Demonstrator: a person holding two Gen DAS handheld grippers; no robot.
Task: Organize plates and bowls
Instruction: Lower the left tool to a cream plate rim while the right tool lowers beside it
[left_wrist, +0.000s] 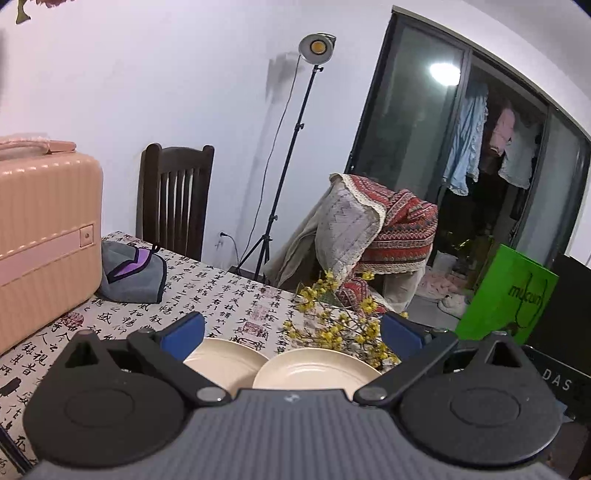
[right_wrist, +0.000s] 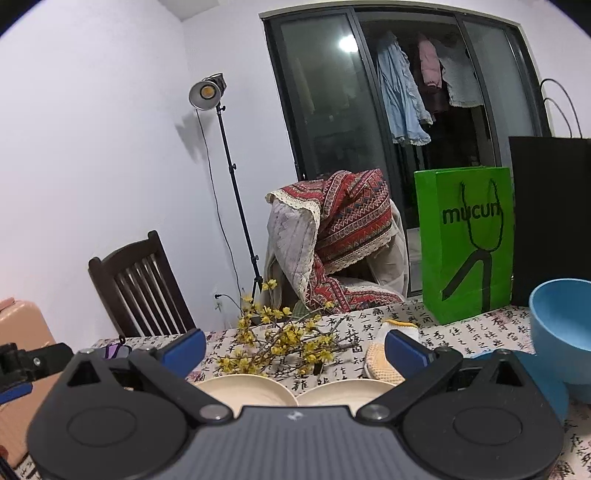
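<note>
Two cream plates, a left plate and a right plate, are seen lying side by side on a calligraphy-print tablecloth, their rims close or touching. In the left wrist view they are framed low between the blue pads of the left gripper, whose jaws are spread wide and hold nothing. The right gripper is likewise spread wide and empty; both plates are seen below and between its fingers. A blue bowl is stood to the right of the right gripper, outside its jaws. Yellow flower sprigs are laid just behind the plates.
</note>
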